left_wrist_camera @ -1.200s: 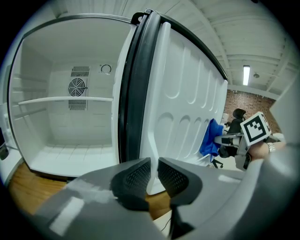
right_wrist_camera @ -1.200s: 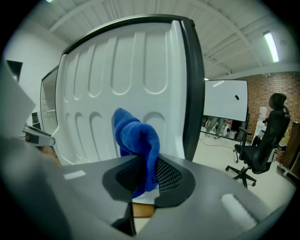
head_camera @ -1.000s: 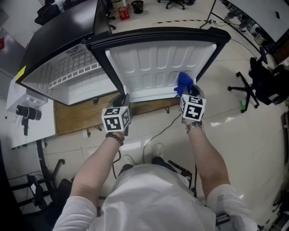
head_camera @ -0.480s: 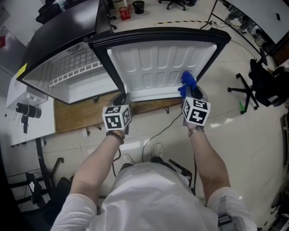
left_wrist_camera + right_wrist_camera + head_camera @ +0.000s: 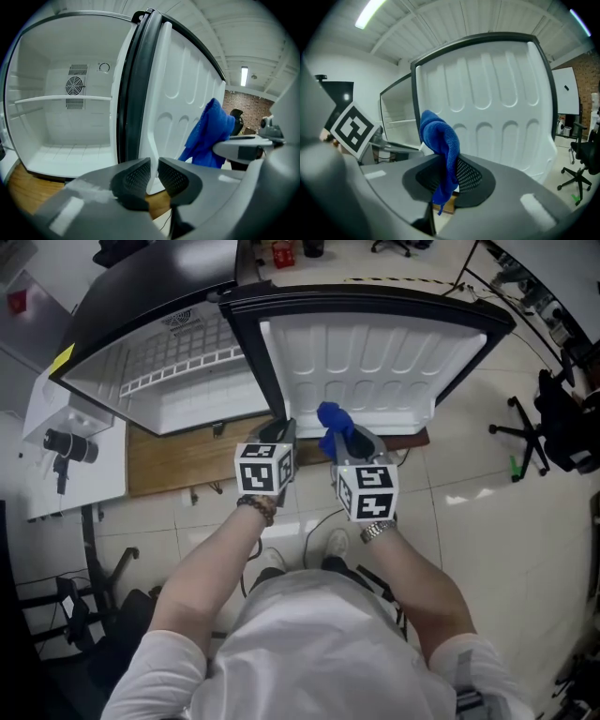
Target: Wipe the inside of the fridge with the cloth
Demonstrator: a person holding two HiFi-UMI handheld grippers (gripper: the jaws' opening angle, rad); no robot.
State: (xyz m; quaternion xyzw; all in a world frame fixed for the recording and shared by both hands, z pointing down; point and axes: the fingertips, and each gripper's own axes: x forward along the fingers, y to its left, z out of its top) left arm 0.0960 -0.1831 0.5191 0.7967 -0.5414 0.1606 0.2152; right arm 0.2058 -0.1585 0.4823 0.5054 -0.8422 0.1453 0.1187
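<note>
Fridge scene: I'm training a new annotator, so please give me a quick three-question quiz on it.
1. True or false: the fridge door is shut.
2. What is pinched in the right gripper? A) a sponge B) a cloth C) nothing
3. Which gripper is at the door's hinge edge?

Key: 1 false; 2 B; 3 the left gripper.
</note>
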